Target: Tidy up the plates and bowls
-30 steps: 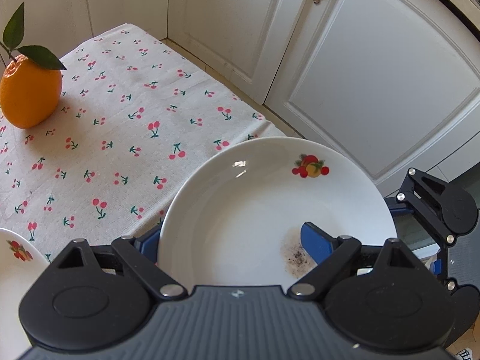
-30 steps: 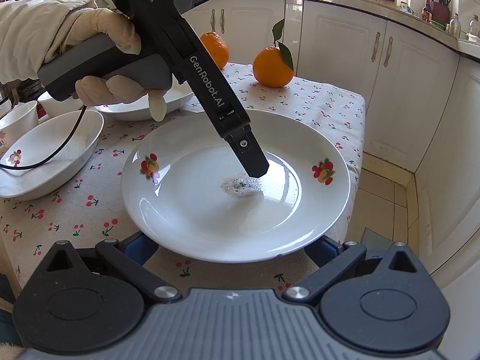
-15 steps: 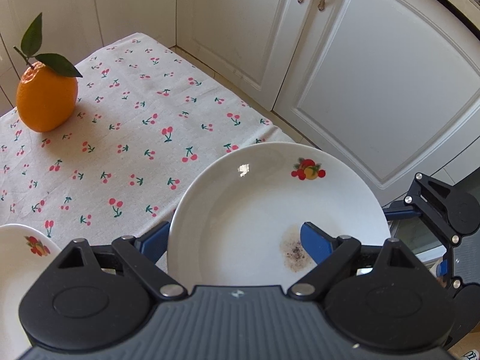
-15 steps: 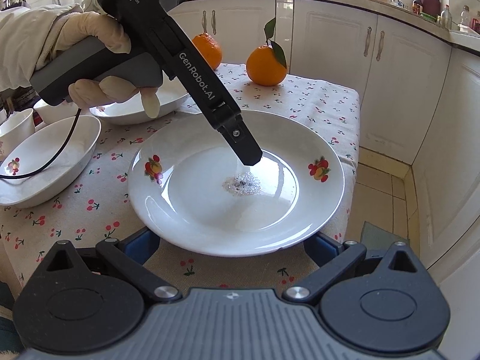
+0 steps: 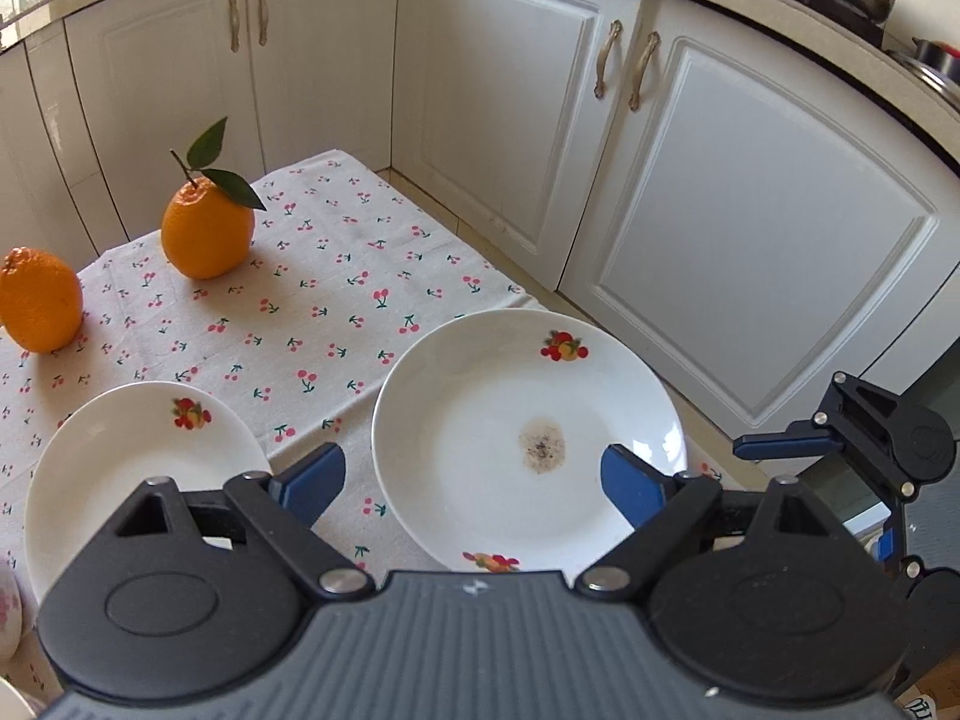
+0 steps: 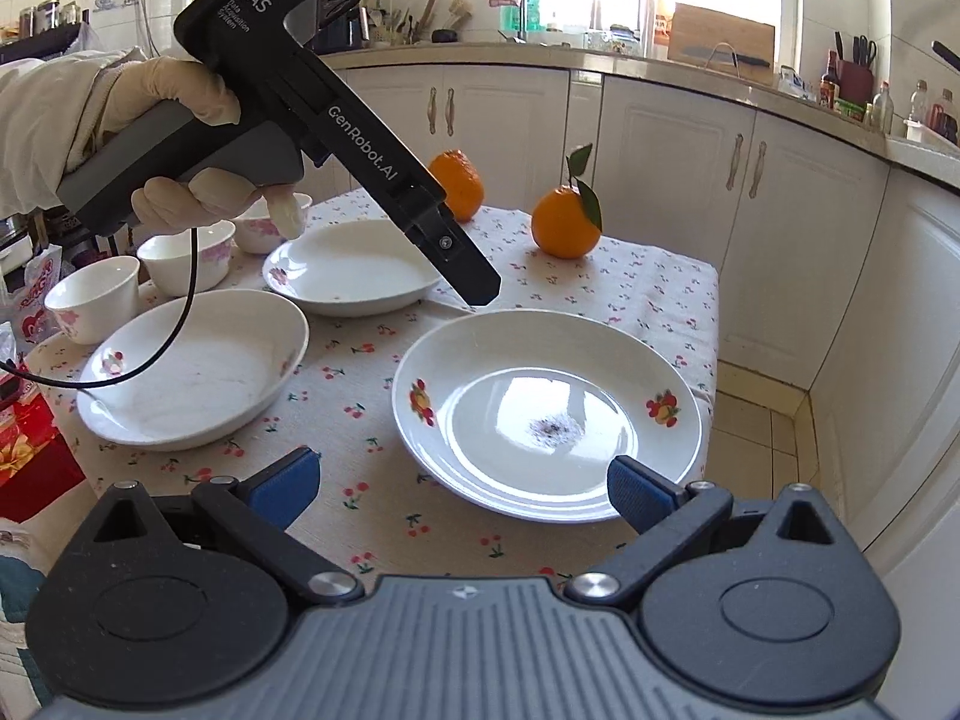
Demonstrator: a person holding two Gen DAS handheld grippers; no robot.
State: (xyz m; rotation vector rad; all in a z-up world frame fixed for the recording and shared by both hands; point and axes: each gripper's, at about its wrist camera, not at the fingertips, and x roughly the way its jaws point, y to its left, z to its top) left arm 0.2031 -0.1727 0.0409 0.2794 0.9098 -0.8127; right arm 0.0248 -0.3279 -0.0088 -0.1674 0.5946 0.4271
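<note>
White china with a little fruit print sits at the near corner of your table: the dirty plate (image 6: 546, 414) rests flat on the cherry-print cloth (image 6: 648, 294), a dark speckled smudge (image 6: 555, 429) at its centre, its rim reaching close to the table edge by the white cupboards (image 5: 750, 222).

Your left gripper (image 5: 474, 477) hangs above that plate with its jaws apart and nothing between them; the blue pads (image 5: 312, 480) are clear of the rim on both sides. From the right wrist view you can see your gloved left hand (image 6: 180, 144) wrapped round its grey handle, the black nose angled down toward the plate's far rim without touching it.

Your right gripper (image 6: 462, 489) is also spread wide and empty. One blue pad (image 6: 639, 489) overlaps the near rim in the picture, but you cannot tell from here whether it touches.

To the left lie two more shallow dishes: a deep plate (image 6: 192, 366) nearest you and a second plate (image 6: 354, 270) behind it. Three small bowls (image 6: 96, 300) with pink flowers cluster at the far left. Two oranges (image 6: 564, 222) stand at the back of the cloth, one with a leaf, well apart from the dishes.
</note>
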